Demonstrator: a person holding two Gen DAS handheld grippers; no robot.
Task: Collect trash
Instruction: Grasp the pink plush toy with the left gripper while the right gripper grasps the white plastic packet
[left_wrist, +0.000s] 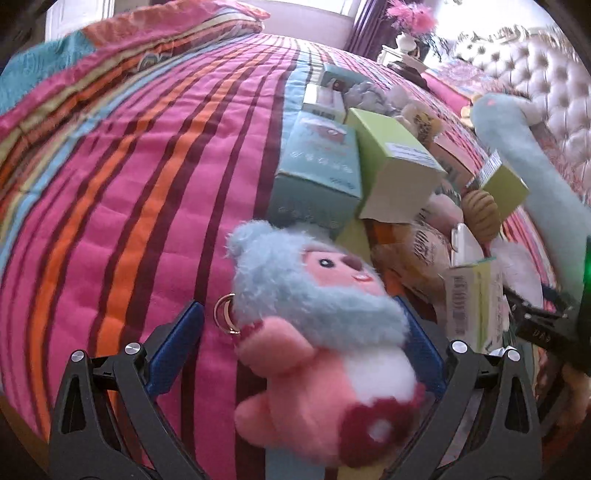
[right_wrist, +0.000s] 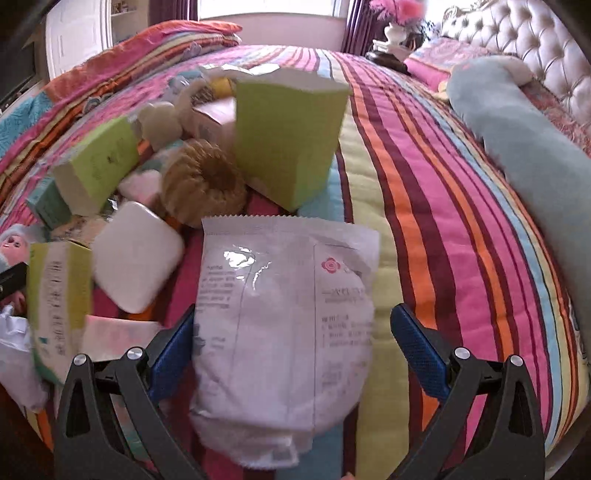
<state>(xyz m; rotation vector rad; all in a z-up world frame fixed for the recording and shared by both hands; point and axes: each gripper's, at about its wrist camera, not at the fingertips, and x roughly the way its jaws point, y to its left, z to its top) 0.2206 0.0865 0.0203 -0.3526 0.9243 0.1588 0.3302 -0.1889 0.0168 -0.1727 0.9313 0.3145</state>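
Both tongs sit wide apart over the striped pink, orange and maroon quilted bed (right_wrist: 424, 177). My left tongs (left_wrist: 306, 328) have the pink plush doll with a fuzzy blue hood (left_wrist: 317, 317) between their blue pads; I cannot tell whether either pad touches it, and a gold ring (left_wrist: 225, 314) hangs at its neck. My right tongs (right_wrist: 291, 343) straddle a crinkled white plastic wrapper with printed text (right_wrist: 284, 325), pads clear of it on both sides. Beyond the wrapper lie an open lime-green carton (right_wrist: 288, 140), a tan ribbed plush ring (right_wrist: 203, 184) and a white rounded block (right_wrist: 136, 254), heaped together near the bed's near edge. A long pale-blue bolster (right_wrist: 524, 147) lies toward the tufted headboard (right_wrist: 524, 40).
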